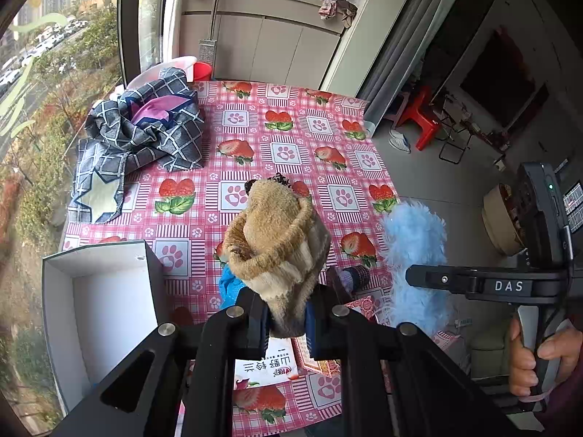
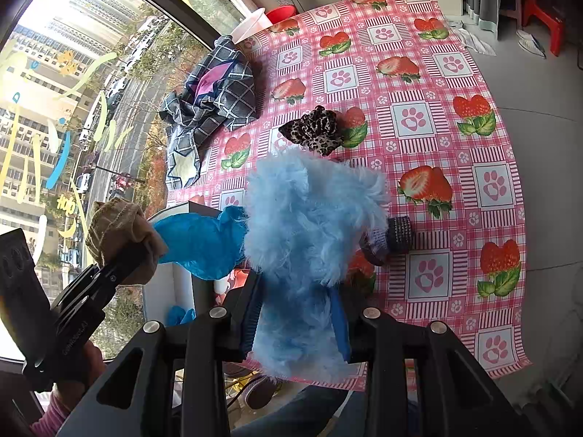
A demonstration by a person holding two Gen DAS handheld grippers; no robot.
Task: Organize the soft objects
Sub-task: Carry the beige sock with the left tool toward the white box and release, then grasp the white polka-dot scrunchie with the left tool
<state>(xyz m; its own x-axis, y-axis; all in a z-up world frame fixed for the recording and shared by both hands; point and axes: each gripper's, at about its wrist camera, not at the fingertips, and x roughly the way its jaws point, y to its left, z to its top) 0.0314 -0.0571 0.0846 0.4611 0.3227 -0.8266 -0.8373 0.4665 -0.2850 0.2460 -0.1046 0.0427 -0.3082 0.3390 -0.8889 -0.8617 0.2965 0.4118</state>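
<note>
Soft tan sock pinched in left gripper, fluffy blue sock in right gripper; box near table's left edge nearly bare; scrunchie, blanket left out.

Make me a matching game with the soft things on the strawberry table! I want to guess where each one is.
Things:
1. tan knitted sock
2. fluffy light-blue fuzzy item
3. leopard-print scrunchie
4. grey checked cloth with a star

Places:
A. lying loose in the middle of the tablecloth
B. clamped in the right gripper
C. crumpled at the window side of the table
D. clamped in the left gripper

Pairs: 1-D, 2-B, 3-A, 4-C
</note>
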